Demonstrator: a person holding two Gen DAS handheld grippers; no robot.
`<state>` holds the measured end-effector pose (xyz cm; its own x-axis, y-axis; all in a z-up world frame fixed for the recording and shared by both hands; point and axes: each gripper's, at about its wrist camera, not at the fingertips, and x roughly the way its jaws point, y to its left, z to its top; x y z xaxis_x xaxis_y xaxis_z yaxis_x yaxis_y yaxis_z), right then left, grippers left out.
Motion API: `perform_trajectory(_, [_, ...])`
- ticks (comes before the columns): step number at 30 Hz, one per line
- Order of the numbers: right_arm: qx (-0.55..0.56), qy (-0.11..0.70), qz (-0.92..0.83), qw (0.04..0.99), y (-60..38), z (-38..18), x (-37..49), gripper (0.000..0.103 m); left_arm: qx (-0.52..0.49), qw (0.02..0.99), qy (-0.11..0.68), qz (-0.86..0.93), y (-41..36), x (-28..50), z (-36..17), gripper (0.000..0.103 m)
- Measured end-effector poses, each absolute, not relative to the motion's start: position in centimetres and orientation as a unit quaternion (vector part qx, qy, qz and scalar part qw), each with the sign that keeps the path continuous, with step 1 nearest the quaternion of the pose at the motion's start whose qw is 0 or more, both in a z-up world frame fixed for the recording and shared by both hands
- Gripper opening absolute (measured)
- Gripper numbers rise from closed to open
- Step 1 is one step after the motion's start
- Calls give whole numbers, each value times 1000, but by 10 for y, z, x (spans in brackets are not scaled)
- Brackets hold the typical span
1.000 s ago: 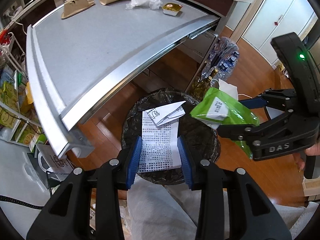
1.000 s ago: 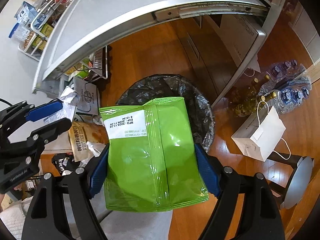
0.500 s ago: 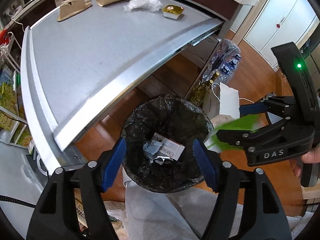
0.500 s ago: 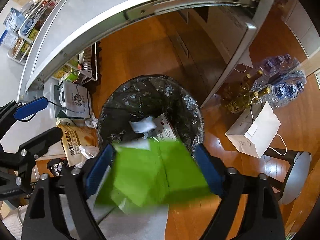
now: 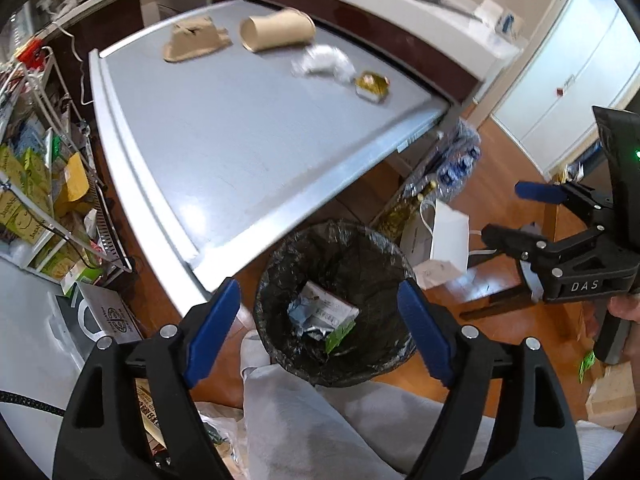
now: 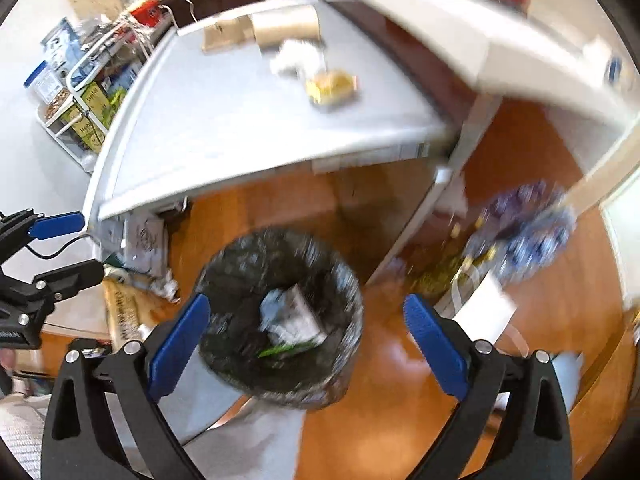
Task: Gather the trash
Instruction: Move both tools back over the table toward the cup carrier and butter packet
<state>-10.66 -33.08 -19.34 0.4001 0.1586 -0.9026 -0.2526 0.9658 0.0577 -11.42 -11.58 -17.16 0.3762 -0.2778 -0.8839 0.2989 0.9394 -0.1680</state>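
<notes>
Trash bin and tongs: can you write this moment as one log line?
left tongs: open, empty | right tongs: open, empty | bin: paper, green bag inside | table: cup, more trash left

We see a steel table carrying a flattened cardboard piece, a paper cup on its side just beside it, a crumpled plastic wrap and a small sauce tub near the far edge. On the wood floor beside the table stand a lined bin, a white paper bag and a pack of bottles.
</notes>
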Motion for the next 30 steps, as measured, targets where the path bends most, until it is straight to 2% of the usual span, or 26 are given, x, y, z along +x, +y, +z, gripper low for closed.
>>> perform_trajectory(3, [-72,502,122,853,-324,-176,-93,98,4,842,514,-163,-106,-106,-155,82])
perform_trajectory(6, [-74,489,126,860,-318,-169,-77,98,11,862,488,-138,-93,-90,-139,92])
perform_trajectory(11, [-77,487,115,862,-311,-169,-38,98,25,881,462,-98,-65,-40,-127,93])
perform_trajectory(20, [-95,514,86,848,-294,-198,23,98,-4,882,466,-67,-29,67,-130,93])
perform_trajectory(30, [-110,540,112,827,-282,-216,70,98,149,845,485,-171,-33,187,-160,93])
